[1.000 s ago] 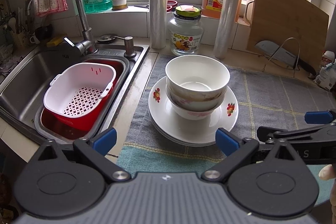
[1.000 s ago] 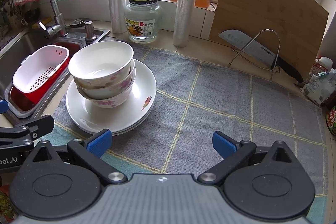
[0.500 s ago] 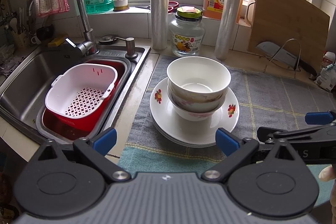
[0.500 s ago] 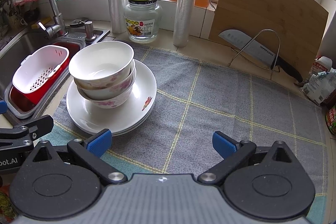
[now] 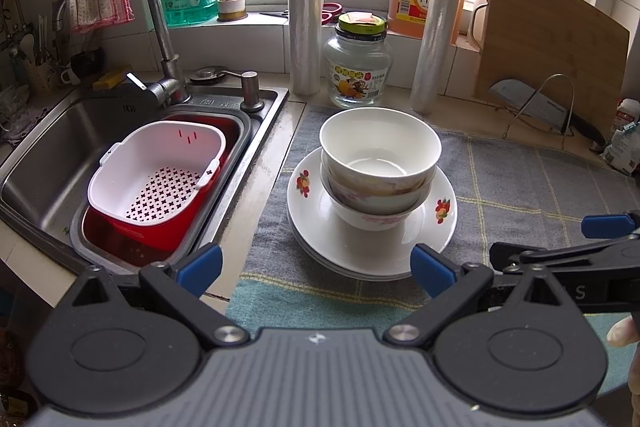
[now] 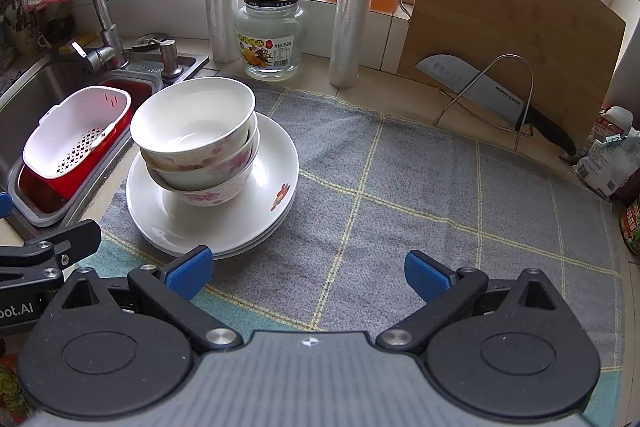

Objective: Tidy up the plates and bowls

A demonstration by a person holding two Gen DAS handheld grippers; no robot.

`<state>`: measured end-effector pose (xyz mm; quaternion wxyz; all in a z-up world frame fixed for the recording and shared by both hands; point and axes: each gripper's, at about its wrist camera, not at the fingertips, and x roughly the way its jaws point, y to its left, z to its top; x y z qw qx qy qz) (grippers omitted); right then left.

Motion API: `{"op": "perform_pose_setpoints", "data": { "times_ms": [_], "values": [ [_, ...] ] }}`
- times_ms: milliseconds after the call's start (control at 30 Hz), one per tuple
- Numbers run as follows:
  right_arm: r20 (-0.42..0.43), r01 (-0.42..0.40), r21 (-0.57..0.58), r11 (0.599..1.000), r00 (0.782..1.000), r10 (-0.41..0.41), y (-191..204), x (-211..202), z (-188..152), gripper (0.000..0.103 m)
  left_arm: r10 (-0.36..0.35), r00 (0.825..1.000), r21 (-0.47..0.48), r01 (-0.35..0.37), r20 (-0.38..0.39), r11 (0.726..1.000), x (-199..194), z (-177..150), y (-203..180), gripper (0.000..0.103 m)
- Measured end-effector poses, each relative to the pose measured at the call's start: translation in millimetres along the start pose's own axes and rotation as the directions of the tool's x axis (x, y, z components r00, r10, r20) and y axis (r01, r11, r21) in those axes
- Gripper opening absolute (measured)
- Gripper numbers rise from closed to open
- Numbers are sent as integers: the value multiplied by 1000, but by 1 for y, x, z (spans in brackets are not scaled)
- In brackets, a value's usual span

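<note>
- The left gripper (image 5: pixel 316 267) is level, its 2 jaws spread wide, gripping nothing.
- The right gripper (image 6: pixel 308 269) sits alongside it, jaws equally wide and empty.

Three white bowls (image 5: pixel 378 163), pink floral outsides, nested upright, sit on my stacked white plates (image 5: pixel 372 239) with red flower motifs, on the grey checked cloth beside the sink.

The lower bowls (image 5: pixel 372 205) sit nested, their insides hidden by the top bowl (image 5: pixel 380 147). The plates (image 6: pixel 248 227) show only as stacked rims; their count is unclear. A packet (image 6: pixel 608 163) is cut off at the right edge, its print too small to read.
</note>
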<state>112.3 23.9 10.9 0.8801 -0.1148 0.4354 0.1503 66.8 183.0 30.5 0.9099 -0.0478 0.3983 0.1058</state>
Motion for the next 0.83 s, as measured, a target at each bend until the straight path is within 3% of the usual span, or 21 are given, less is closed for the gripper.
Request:
{"op": "perform_pose_setpoints", "data": {
  "times_ms": [833],
  "values": [
    [-1, 4, -4, 1000, 1000, -4, 2, -1, 1, 103, 0, 1000, -5, 0, -2, 1000, -2, 1, -1, 100]
  ]
}}
